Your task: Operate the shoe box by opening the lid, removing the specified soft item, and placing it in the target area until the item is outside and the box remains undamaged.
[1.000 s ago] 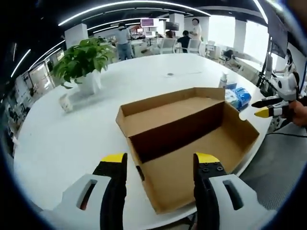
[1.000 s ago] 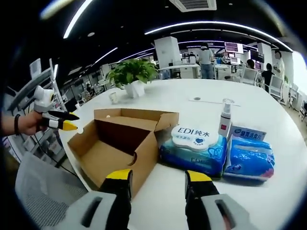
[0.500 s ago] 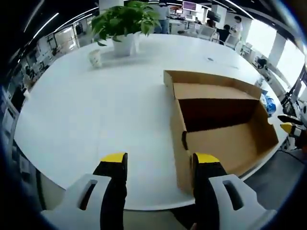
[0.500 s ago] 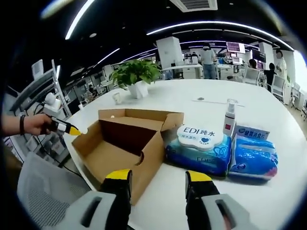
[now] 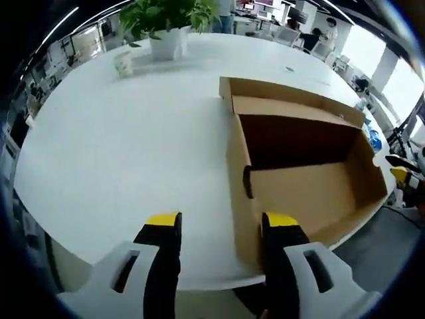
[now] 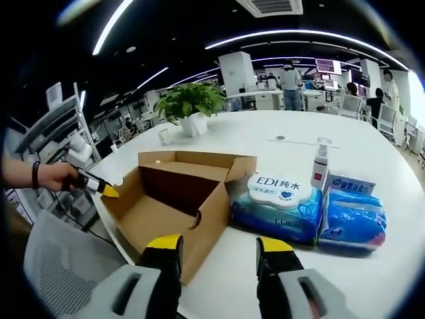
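Observation:
A brown cardboard shoe box (image 5: 305, 193) lies open on the white table (image 5: 119, 153), its lid folded out flat; the dark inside that shows holds nothing I can make out. My left gripper (image 5: 221, 222) is open, its right jaw just over the box's near corner. In the right gripper view the same box (image 6: 159, 216) sits left of a soft pack of wet wipes (image 6: 279, 206). There the left gripper (image 6: 109, 191), held by a hand (image 6: 46, 176), has its yellow tip at the box's left flap. My right gripper (image 6: 219, 246) is open, low in front of the box and the wipes.
A second blue pack (image 6: 352, 216) and a spray bottle (image 6: 322, 166) stand right of the wipes. A potted plant (image 5: 166, 20) and a small cup (image 5: 122, 63) sit at the table's far side. A grey mesh chair (image 6: 60, 266) is by the table edge. The right gripper (image 5: 400, 169) shows past the box.
The left gripper has come closer to the box, its tip now at the left flap's edge. The right gripper has hardly moved.

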### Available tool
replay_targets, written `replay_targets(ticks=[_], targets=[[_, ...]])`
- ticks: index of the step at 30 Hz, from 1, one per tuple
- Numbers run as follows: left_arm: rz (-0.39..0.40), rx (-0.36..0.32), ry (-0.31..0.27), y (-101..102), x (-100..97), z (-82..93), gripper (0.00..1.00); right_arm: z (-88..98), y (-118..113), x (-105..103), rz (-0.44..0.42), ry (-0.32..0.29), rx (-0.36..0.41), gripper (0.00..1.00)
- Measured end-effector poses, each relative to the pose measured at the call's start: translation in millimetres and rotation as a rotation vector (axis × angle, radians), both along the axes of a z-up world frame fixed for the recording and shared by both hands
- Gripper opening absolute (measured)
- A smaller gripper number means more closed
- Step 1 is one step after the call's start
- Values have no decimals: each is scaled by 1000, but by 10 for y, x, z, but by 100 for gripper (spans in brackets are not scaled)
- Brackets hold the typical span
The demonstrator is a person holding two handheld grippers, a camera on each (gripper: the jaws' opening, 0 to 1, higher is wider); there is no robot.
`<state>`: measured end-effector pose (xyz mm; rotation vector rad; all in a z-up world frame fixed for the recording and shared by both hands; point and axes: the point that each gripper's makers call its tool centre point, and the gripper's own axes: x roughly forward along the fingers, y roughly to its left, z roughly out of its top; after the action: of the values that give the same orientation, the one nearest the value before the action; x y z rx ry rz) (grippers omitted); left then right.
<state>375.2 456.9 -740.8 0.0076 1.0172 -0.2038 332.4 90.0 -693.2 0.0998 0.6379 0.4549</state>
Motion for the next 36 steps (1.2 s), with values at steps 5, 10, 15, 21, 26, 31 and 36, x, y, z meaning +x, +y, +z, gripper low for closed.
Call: replay_targets(ticks=[5, 10, 15, 21, 26, 31, 36], targets=[[6, -14, 39, -76, -21, -95, 37, -12, 11, -12, 4, 7, -1, 41], [52, -43, 56, -150, -8, -95, 20, -38, 20, -17, 8, 17, -4, 41], [74, -49, 62, -209, -23, -142, 9, -47, 28, -20, 10, 23, -5, 40], [97, -19, 39, -182, -25, -139, 7, -53, 20, -18, 8, 30, 1, 39], [113, -9, 34, -167, -17, -144, 7, -40, 24, -17, 10, 28, 3, 39], [120, -17, 32, -171, -26, -144, 7, -51, 49, -14, 23, 42, 2, 39], [131, -14, 17, -173, -34, -163, 7, 44, 24, 156, 28, 47, -9, 38]])
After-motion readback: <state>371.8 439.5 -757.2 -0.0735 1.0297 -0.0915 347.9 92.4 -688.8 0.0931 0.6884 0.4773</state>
